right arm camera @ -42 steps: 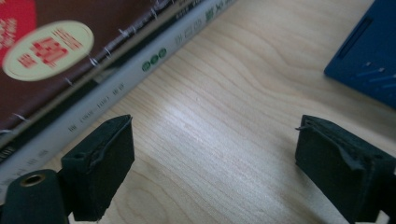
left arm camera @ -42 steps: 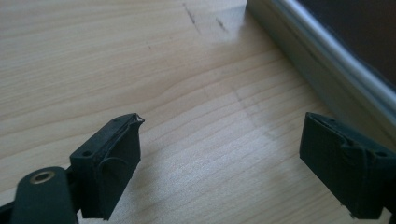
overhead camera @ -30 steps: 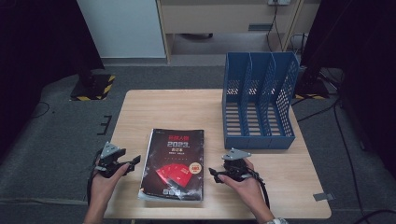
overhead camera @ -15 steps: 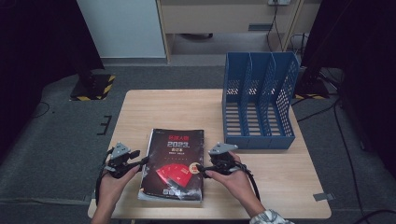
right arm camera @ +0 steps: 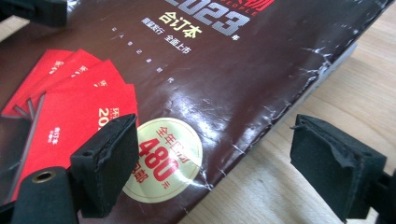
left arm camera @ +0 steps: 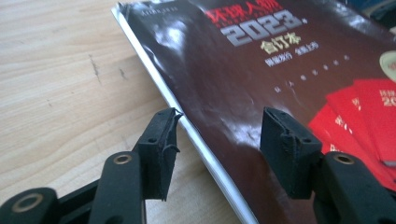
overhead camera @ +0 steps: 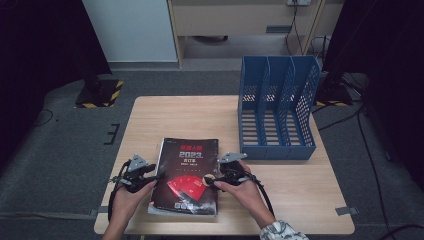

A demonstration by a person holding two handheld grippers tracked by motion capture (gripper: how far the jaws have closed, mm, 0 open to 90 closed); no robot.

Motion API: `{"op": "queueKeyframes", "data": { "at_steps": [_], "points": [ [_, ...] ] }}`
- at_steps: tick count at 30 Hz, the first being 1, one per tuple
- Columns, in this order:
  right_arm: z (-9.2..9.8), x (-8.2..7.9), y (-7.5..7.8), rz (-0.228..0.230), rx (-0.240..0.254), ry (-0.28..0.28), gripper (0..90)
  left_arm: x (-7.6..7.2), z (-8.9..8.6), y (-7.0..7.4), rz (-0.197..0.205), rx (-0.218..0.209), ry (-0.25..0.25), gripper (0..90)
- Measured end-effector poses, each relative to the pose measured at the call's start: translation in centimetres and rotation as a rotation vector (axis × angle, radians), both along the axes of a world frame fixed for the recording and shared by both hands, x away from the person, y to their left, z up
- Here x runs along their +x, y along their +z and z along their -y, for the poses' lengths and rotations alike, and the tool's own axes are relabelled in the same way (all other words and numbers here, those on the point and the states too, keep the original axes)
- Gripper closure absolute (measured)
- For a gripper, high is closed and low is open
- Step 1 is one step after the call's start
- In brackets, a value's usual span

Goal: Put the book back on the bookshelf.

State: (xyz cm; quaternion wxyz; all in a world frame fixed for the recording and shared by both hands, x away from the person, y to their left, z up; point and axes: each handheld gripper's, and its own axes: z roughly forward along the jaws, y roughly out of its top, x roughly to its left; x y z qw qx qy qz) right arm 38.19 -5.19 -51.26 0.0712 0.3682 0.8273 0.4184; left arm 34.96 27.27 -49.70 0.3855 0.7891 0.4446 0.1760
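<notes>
In the left gripper view, the book (left arm camera: 261, 79) runs off the top, right and bottom edges, so its far corners and lower half are cut away; the red panels at its right side are sliced by the frame. In the right gripper view the same book leaves the picture at the top and left, its title line clipped. From the high view, the small print on the book's cover is too fine to read, and the right claw (overhead camera: 214, 181) and left claw (overhead camera: 153, 179) are too small to judge at the book's edges. The person's forearms beside the book are cut off by the bottom edge.
</notes>
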Motion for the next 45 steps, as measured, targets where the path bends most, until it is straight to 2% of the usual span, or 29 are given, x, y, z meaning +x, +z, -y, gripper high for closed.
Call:
{"op": "queueKeyframes", "data": {
  "at_steps": [6,9,16,23,26,36,40,45],
  "points": [
    [0.1,0.2,-0.3,-0.030,0.023,0.001,14.4,0.1,-0.1,-0.2,-0.016,-0.017,-0.009,47.6],
    [0.1,0.4,-0.6,-0.054,0.049,0.000,14.4,0.1,-0.1,-0.2,-0.017,-0.015,-0.010,48.4],
    [-0.2,0.3,-0.8,-0.063,0.081,0.023,16.6,0.1,-0.2,-0.3,-0.019,-0.029,-0.008,48.4],
    [-0.3,0.2,-0.5,-0.052,0.079,0.014,17.7,0.1,-0.2,-0.4,-0.021,-0.031,-0.009,48.3],
    [-0.5,0.1,-0.3,-0.039,0.058,0.000,18.4,0.1,-0.3,-0.4,-0.024,-0.039,-0.007,48.4],
    [-0.5,0.1,0.2,-0.024,0.088,-0.015,18.4,0.1,-0.3,-0.4,-0.031,-0.045,-0.014,49.5],
    [-0.3,0.3,0.8,-0.012,0.125,-0.020,20.0,0.2,-0.1,-0.4,-0.031,-0.050,-0.023,50.4],
    [-0.6,0.5,1.2,0.004,0.118,-0.004,24.3,0.2,0.1,-0.5,-0.025,-0.046,-0.026,50.5]
  ]
}}
